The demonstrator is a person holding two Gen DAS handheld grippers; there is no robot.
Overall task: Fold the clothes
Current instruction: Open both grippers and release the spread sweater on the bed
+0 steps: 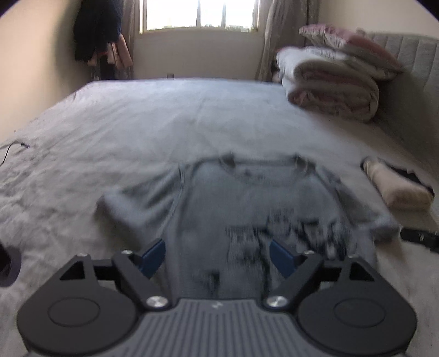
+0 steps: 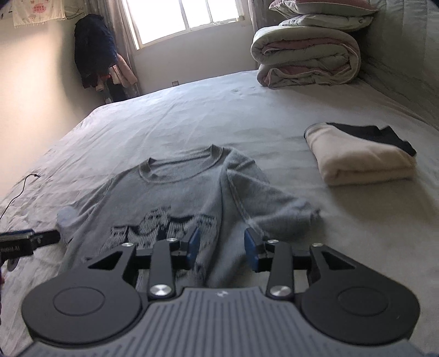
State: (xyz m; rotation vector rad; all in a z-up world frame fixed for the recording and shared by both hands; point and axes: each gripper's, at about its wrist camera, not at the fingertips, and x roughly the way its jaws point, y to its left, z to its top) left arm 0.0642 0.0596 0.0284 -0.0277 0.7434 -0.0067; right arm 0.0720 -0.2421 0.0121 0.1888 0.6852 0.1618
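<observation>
Left hand-held gripper (image 1: 218, 256) agape over sweater (image 1: 247, 208) | right view: folded cream garment (image 2: 362, 159)

Daylight glares through the window (image 1: 200, 13) at top centre; the left wrist view is motion-blurred, both have dark fisheye corners.

each gripper (image 2: 221, 247) is built of black linkage arms, silver screws, blue pads (image 2: 193, 244) and a ribbed grey body.
</observation>
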